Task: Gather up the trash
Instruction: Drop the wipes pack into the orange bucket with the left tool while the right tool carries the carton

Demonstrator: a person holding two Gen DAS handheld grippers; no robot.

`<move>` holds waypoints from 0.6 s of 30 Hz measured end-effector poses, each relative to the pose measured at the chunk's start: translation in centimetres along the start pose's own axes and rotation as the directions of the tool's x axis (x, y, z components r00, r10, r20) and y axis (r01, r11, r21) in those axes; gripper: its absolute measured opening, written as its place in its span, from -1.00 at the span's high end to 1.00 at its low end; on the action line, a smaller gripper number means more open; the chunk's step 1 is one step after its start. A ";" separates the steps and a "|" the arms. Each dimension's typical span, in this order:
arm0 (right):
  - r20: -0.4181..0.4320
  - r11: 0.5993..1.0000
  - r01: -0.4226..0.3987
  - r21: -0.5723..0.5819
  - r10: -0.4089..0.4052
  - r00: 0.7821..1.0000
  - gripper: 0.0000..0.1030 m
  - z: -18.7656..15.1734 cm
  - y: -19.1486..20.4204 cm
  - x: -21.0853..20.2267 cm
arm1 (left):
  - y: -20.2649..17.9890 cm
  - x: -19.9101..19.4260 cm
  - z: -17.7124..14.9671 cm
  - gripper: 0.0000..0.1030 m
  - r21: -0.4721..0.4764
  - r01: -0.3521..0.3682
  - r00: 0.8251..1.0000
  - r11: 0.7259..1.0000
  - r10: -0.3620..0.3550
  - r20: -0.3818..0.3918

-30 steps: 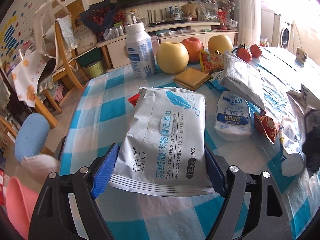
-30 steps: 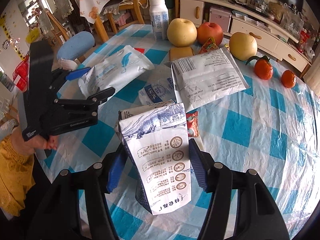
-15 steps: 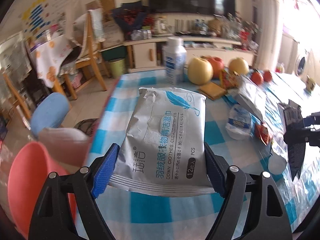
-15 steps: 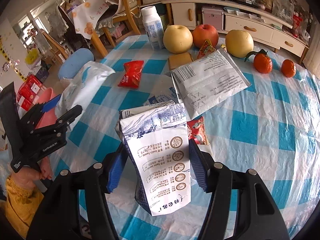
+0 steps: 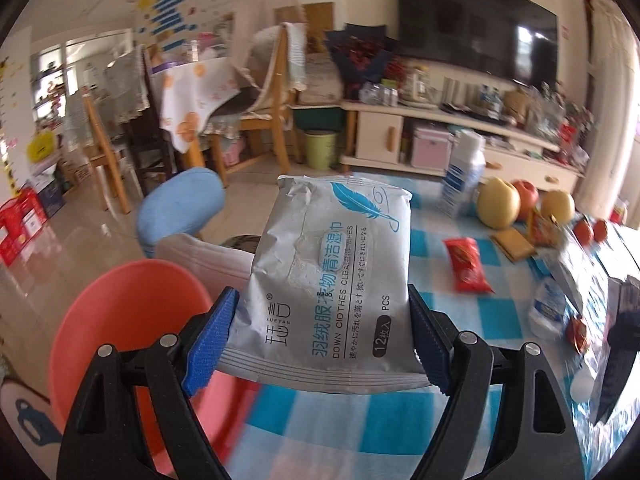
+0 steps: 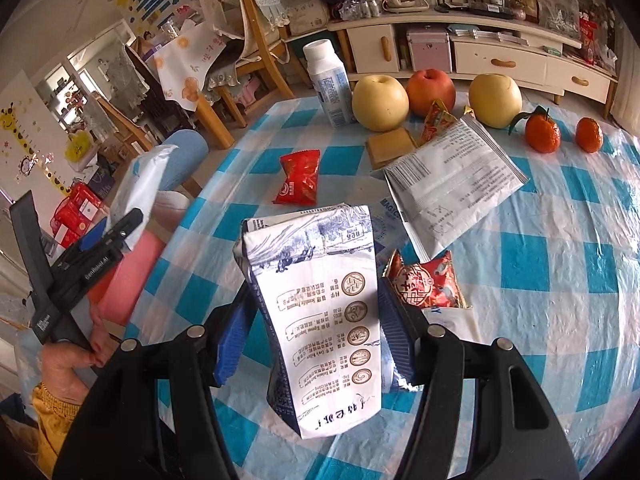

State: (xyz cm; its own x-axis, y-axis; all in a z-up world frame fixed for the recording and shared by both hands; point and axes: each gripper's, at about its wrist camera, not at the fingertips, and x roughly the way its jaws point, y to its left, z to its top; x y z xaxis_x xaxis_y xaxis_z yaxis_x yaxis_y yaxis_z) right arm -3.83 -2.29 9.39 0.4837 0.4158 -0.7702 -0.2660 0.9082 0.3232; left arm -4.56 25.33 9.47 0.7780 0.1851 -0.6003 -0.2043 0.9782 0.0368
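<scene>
Living-room surface, blue-checked cloth. Left claw pinches wet-wipes pack, now swung off the surface over pink bin: ready to drop. Right claw pinches milk carton above surface.

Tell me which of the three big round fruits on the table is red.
The apple in the middle; the two pears beside it are yellow.

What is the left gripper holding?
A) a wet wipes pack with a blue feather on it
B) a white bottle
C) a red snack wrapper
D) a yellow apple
A: the left gripper has its blue fingers clamped on the grey wet wipes pack with the blue feather.
</scene>
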 end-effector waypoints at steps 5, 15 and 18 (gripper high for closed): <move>0.015 1.000 0.011 0.001 -0.011 1.000 -0.18 0.2 0.7 0.4 | 2.3 -0.6 0.4 -0.57 -0.044 -0.059 0.998 0.997 0.060 0.021; 0.067 0.998 0.019 -0.067 -0.015 0.998 -0.08 1.2 4.6 0.4 | 6.4 -1.2 0.4 -0.58 -0.083 -0.119 0.992 0.989 0.121 0.024; 0.076 0.997 0.026 -0.077 -0.020 0.997 -0.07 1.1 5.5 0.8 | 7.4 -1.4 0.2 -0.58 -0.098 -0.134 0.990 0.986 0.137 0.022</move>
State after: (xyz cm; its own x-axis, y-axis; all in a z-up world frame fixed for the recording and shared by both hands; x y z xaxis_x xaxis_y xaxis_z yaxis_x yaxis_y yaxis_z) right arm -3.99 3.12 11.14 0.5511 0.3997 -0.7325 -0.3163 0.9124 0.2599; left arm -7.03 32.33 10.72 0.7554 0.3193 -0.5721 -0.3639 0.9306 0.0389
